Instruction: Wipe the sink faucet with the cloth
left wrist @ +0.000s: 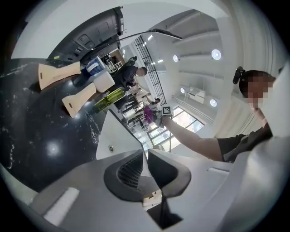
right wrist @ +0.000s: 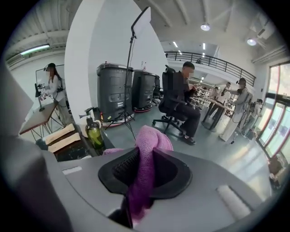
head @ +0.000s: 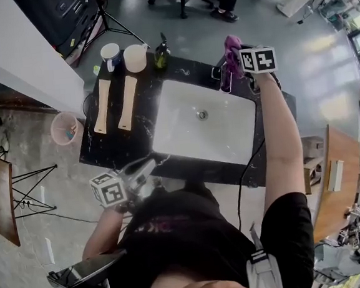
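Nearest the lens, close against the black shirt at the counter's front edge: left gripper (head: 146, 169), jaws brought together, nothing between them. Held about level, aimed across the black counter (head: 105, 150) past the front left corner of the white sink (head: 188, 130). Elbow bent, forearm tucked in by the body.

Farther out, over the back right corner of the sink: right gripper (head: 226, 68), jaws clamped on the purple cloth (head: 231, 44). In the right gripper view, cloth (right wrist: 153, 138) bunched above the pads and hanging down through the narrow gap. Arm stretched almost straight along the sink's right edge, gripper tipped downward, marker cube on top.

At the counter's back left corner: two cups (head: 122, 55) side by side, a green bottle (head: 161, 55) just beside them. Along the left edge, two pale wooden boards (head: 115, 104) lying parallel.
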Action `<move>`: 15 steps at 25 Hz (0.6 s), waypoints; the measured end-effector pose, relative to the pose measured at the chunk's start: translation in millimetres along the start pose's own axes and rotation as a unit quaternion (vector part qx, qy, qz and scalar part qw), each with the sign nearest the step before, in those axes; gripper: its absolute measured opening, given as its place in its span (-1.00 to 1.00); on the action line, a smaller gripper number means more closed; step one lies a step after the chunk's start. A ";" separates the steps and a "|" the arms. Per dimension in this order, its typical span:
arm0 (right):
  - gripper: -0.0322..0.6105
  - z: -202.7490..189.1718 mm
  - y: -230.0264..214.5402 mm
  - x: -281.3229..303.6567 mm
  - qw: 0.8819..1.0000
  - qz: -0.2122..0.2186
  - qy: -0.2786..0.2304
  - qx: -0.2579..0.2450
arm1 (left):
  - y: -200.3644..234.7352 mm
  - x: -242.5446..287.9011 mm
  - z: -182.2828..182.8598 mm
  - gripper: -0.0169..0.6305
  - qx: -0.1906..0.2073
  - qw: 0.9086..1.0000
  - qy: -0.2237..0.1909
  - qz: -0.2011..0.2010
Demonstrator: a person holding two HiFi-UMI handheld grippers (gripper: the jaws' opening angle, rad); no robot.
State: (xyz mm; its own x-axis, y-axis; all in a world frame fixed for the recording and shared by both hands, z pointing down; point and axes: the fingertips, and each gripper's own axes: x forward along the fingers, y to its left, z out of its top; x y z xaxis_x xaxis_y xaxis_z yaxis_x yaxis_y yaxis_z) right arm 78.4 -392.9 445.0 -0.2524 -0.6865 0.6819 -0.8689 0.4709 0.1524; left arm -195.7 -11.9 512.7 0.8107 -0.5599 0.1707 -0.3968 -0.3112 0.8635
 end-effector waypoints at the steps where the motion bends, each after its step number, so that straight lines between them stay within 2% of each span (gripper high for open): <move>1: -0.63 3.3 -7.6 8.8 1.000 -0.003 0.004 0.007 | 1.0 1.2 1.0 -0.85 -0.001 1.000 -0.003 0.005; 4: -0.63 6.0 -20.8 28.7 0.999 0.005 0.008 0.040 | 1.2 7.3 2.4 -0.85 -0.005 1.000 -0.012 0.018; 8: -0.65 4.7 -18.0 24.7 0.997 0.042 -0.020 0.064 | 1.9 21.3 2.4 -0.85 -0.011 1.000 -0.014 0.023; 12: -0.65 -14.8 18.2 -17.6 0.994 0.093 -0.061 0.024 | -0.6 43.7 2.0 -0.85 -0.007 1.000 0.001 0.013; 15: -0.65 -43.3 57.4 -67.2 0.986 0.121 -0.116 -0.004 | -5.3 63.3 2.2 -0.85 -0.005 1.000 0.016 0.002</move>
State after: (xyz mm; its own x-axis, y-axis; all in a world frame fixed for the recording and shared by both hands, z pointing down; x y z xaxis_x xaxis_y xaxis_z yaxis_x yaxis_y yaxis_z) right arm 63.9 -295.8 438.9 -0.5440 -0.6613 0.5164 -0.7678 0.6406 0.0115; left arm -143.2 -47.4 517.9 0.8224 -0.5368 0.1883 -0.3950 -0.3008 0.8680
